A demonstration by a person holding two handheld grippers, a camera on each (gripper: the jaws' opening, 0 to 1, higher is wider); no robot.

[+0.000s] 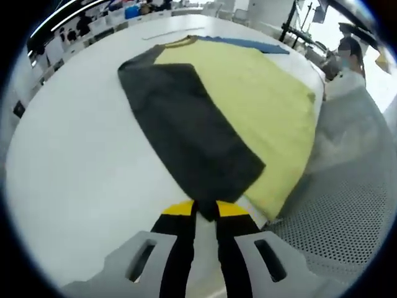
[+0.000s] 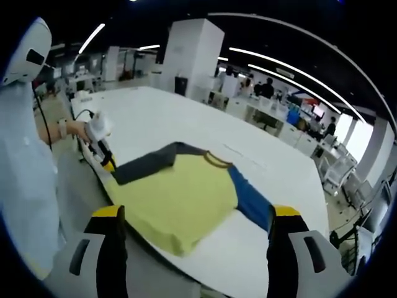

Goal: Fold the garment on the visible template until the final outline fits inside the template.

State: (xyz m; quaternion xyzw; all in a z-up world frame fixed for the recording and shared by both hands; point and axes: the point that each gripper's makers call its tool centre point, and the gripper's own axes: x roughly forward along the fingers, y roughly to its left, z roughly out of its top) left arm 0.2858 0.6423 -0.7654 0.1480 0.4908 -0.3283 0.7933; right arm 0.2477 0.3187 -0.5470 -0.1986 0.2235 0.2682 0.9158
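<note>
One shirt (image 1: 248, 105), yellow with one dark grey sleeve (image 1: 186, 130) and one blue sleeve (image 2: 251, 205), lies on one white table (image 1: 74, 161), and two grippers work over it. In the left gripper view, the left gripper (image 1: 205, 214) has its jaws pinched on the end of the grey sleeve, which is folded across the yellow body. In the right gripper view, the right gripper (image 2: 195, 226) hangs with jaws wide apart and empty, the shirt lying ahead between them; the template cannot be made out.
</note>
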